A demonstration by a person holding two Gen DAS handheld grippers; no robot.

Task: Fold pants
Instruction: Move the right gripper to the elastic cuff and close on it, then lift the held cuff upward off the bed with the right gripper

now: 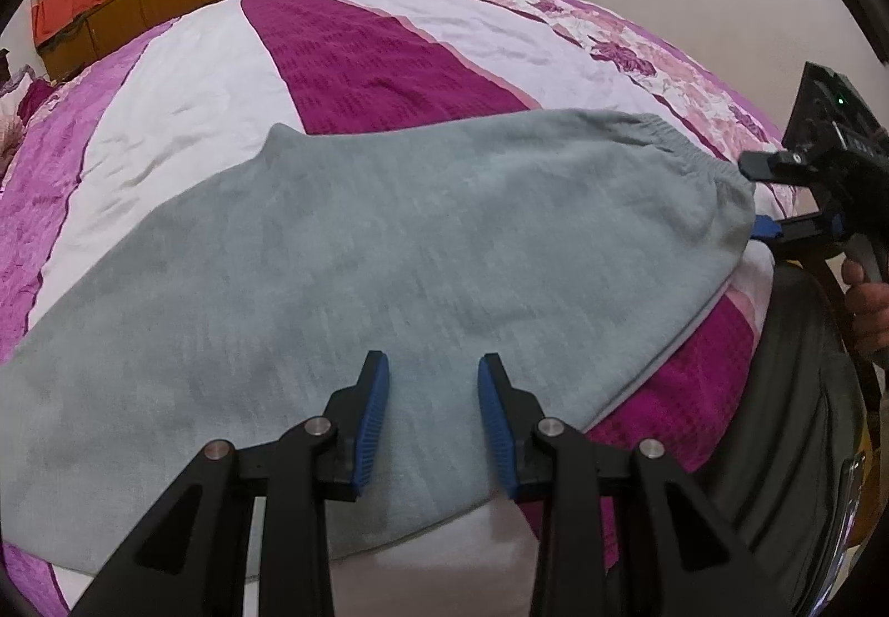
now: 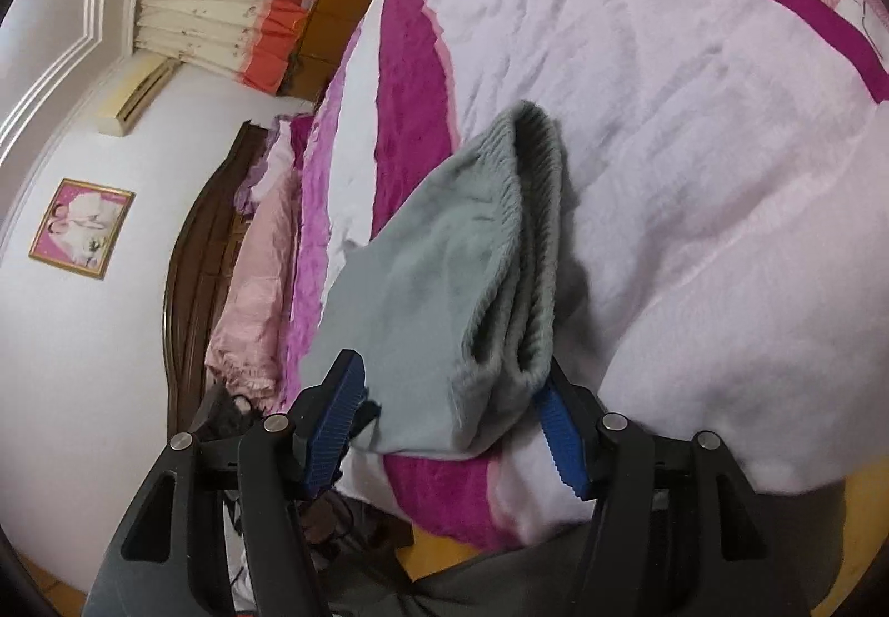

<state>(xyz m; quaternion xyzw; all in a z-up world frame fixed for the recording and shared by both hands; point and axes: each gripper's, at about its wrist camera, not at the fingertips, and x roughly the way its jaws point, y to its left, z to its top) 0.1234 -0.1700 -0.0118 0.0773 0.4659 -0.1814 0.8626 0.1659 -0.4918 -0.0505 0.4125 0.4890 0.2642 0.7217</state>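
On the bed [image 1: 211, 78], from left to right: the grey pants [image 1: 389, 250] lie flat across the striped cover, legs running off toward the left, folded lengthwise so the elastic waistband [image 2: 533, 239] sits doubled at the right end. My left tool [image 1: 433, 422] hovers over the near edge of the cloth with its blue pads [image 1: 373, 428] set wide apart, gripping nothing. My right tool [image 2: 453, 428] straddles the near corner of the waistband, jaws wide and not yet closed on it; whether a pad touches the fabric I cannot tell. Judged risk: the waistband is several layers thick, so a shallow bite may catch only the top layers, and lifting would then peel the fold open; uneven lifting by my two tools could also skew the crease
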